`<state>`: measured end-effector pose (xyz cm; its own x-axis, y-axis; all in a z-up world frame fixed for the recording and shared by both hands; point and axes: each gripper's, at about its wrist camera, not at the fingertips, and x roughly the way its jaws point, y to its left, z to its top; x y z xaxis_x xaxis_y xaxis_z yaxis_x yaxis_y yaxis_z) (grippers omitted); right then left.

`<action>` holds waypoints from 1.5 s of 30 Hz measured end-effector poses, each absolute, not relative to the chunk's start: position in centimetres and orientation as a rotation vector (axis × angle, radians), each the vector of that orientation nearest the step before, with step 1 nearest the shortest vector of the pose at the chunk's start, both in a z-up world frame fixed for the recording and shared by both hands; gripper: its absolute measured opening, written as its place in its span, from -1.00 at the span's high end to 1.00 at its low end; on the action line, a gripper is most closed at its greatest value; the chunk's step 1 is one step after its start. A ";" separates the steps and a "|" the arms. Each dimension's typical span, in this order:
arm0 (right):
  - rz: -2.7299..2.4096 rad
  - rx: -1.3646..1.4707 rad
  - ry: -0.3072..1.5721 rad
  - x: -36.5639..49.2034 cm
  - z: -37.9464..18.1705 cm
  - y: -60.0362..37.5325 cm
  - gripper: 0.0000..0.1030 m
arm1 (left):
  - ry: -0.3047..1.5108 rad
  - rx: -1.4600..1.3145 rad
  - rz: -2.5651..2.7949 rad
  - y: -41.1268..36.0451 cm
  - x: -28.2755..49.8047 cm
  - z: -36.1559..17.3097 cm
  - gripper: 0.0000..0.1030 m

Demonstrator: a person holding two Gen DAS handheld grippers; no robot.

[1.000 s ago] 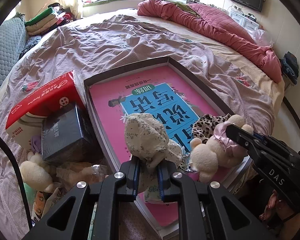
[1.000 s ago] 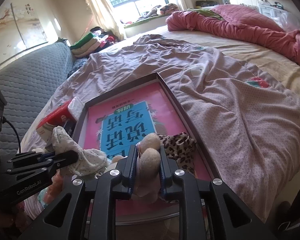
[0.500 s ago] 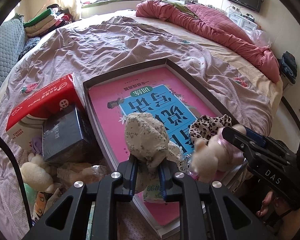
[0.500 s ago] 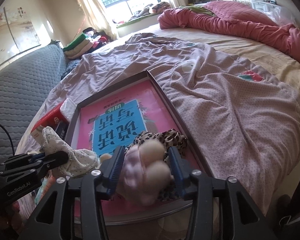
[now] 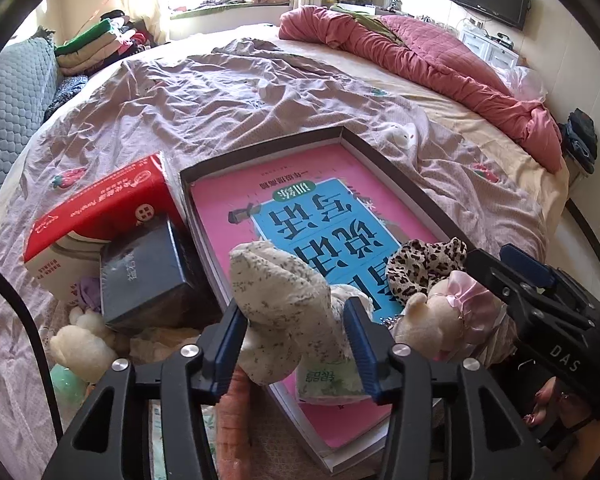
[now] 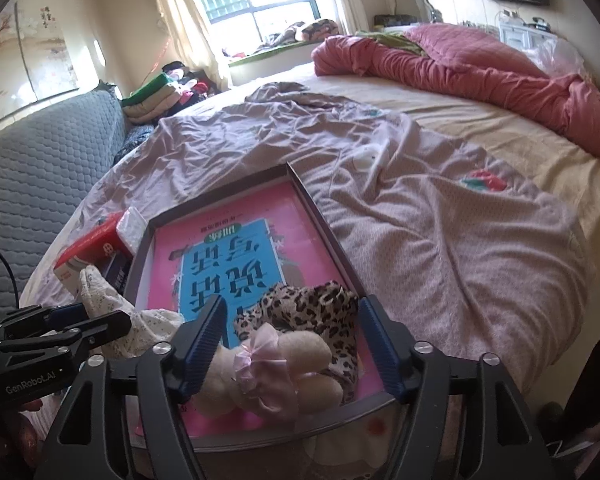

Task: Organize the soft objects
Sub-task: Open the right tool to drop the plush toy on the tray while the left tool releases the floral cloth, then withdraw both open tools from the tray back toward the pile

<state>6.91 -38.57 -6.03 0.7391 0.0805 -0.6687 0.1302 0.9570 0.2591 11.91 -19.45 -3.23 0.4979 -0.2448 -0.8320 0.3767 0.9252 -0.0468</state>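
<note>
A shallow dark tray (image 5: pixel 384 160) with a pink and blue book in it lies on the bed; its rim shows in the right wrist view (image 6: pixel 320 216). My left gripper (image 5: pixel 296 334) is open, and a cream floral soft toy (image 5: pixel 284 304) stands loose between its jaws. My right gripper (image 6: pixel 292 344) is open over the tray's near end. A cream plush bear with a pink bow (image 6: pixel 276 372) lies there, apart from both jaws, against a leopard-print cloth (image 6: pixel 312 316). The bear (image 5: pixel 440 320) and cloth (image 5: pixel 424 264) also show right of the left gripper.
A red tissue box (image 5: pixel 100 212) and a dark box (image 5: pixel 144 276) lie left of the tray. A white plush bear (image 5: pixel 84 344) and packets lie below them. A wrinkled mauve sheet (image 6: pixel 440 220), red quilt (image 6: pixel 460 72) and grey sofa (image 6: pixel 40 184) surround the spot.
Both grippers have opened. The right one let go of the plush bear, which now lies in the tray. The left jaws have spread away from the floral toy.
</note>
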 end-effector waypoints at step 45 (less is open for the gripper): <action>-0.021 0.138 0.653 5.2 0.2 -34.1 -0.62 | 0.834 0.125 -0.332 -14.6 7.5 4.1 -0.69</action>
